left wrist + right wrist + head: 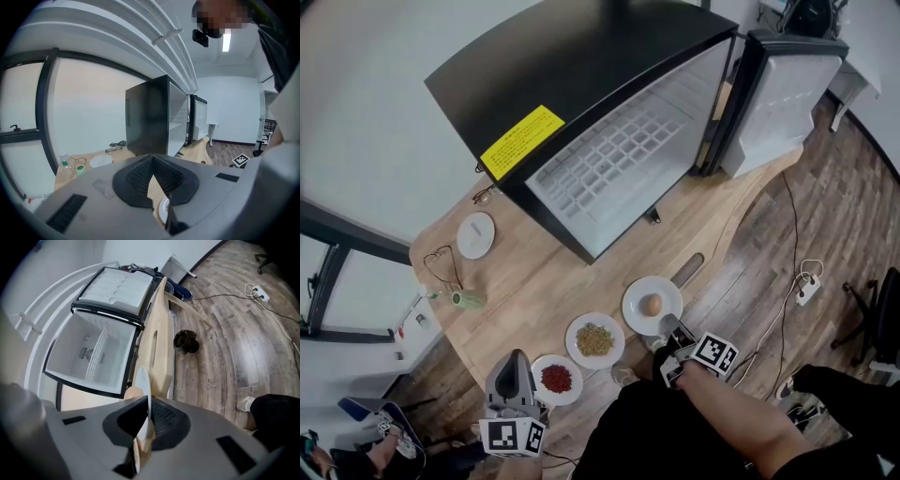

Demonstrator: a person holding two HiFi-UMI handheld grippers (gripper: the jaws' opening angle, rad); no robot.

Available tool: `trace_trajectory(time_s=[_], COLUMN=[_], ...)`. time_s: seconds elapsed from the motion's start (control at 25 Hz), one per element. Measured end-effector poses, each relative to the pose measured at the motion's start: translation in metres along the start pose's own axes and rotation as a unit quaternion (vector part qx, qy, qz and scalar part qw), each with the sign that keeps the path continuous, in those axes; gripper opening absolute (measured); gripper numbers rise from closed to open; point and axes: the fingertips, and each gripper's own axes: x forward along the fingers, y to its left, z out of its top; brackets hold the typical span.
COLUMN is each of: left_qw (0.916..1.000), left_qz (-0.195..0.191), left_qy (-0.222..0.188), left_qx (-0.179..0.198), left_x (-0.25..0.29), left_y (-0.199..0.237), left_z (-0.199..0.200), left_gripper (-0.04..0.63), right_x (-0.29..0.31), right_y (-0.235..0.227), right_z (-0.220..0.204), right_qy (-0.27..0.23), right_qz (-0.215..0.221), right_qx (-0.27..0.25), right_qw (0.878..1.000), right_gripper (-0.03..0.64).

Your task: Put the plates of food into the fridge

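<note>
Three white plates lie on the wooden table (534,272) in front of the open fridge (609,159). One holds an egg (651,305), one a yellowish grain heap (594,339), one red food (556,378). My right gripper (672,327) is shut on the near rim of the egg plate (636,298). In the right gripper view that plate (143,390) stands edge-on between the jaws, the egg (133,393) just left of it, with the fridge's white inside (89,357) beyond. My left gripper (516,361) hovers beside the red-food plate, jaws together and holding nothing.
The fridge door (783,98) is swung wide open to the right. A small white dish (475,234), two pairs of glasses (441,262) and a green roll (469,300) sit at the table's left end. Cables and a power strip (807,290) lie on the floor.
</note>
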Motion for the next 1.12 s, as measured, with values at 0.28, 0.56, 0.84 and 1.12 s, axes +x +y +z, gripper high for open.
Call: trace_trajectory(time_s=[0.28,0.56,0.84,1.12], left_qw=[0.9999,0.9992,0.9984,0.9972], left_qz=[-0.010,-0.026,-0.034,-0.008], left_qy=[-0.013,-0.030,-0.044,-0.073], left_qx=[0.000,0.005,-0.005,-0.014], left_x=[-0.006,-0.018,-0.020,0.002], left_y=[0.000,-0.007,-0.017,-0.024], left_z=[0.004,0.007,0.008,0.037], left_gripper=[0.005,0.005,0.005,0.005], right_x=[-0.010,-0.027,-0.036,-0.015], right_y=[0.021,0.056,0.106,0.156], right_z=[0.005,0.013,0.045,0.082], right_qy=[-0.005,-0.018,-0.036,0.000], right_qz=[0.029,0.038,0.066,0.088], right_qx=[0.002,0.002,0.009,-0.026], right_qw=[1.000,0.999,0.997,0.996], right_gripper=[0.029,0.031,0.031,0.031])
